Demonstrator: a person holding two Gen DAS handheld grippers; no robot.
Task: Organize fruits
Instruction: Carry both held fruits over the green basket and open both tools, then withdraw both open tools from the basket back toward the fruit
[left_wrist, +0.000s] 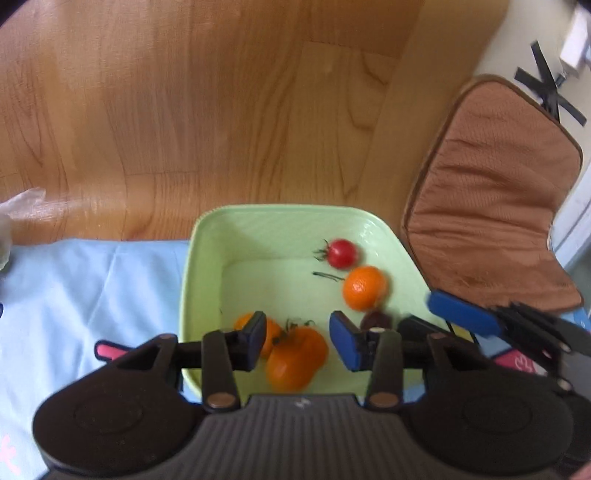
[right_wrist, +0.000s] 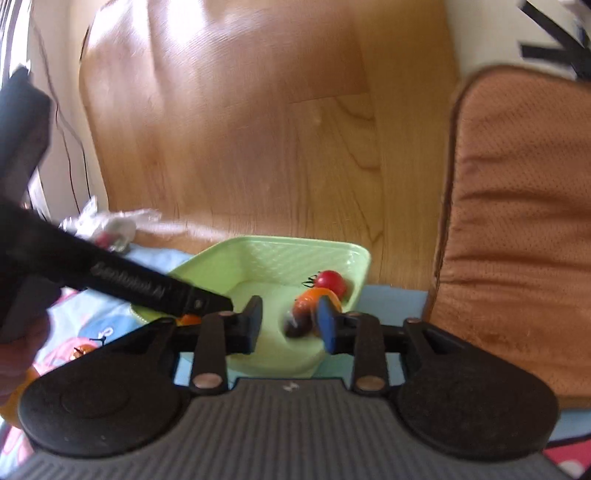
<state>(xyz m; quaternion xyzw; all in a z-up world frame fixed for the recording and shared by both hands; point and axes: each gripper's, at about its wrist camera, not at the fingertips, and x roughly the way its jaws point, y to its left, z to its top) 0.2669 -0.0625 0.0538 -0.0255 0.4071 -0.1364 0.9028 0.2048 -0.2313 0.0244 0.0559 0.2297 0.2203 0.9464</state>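
Observation:
A light green tray (left_wrist: 207, 258) on a pale blue cloth holds a red cherry tomato (left_wrist: 341, 253), an orange (left_wrist: 364, 288), a dark round fruit (left_wrist: 375, 319), a blurred orange tomato (left_wrist: 295, 356) and another orange fruit (left_wrist: 275, 330) half hidden by a finger. My left gripper (left_wrist: 300, 341) hovers open over the tray's near side; the orange tomato lies below the gap, pads off it. My right gripper (right_wrist: 290, 325) is open over the tray's right part, with the blurred dark fruit (right_wrist: 297, 325) loose between its fingers. The tomato (right_wrist: 332, 280) and orange (right_wrist: 314, 297) sit behind.
A brown cushioned chair (left_wrist: 498, 203) stands right of the table, over a wooden floor (left_wrist: 184, 92). A crumpled clear plastic bag (right_wrist: 107, 225) lies at the cloth's far left. One more small orange fruit (right_wrist: 83, 350) rests on the printed cloth (left_wrist: 74, 295).

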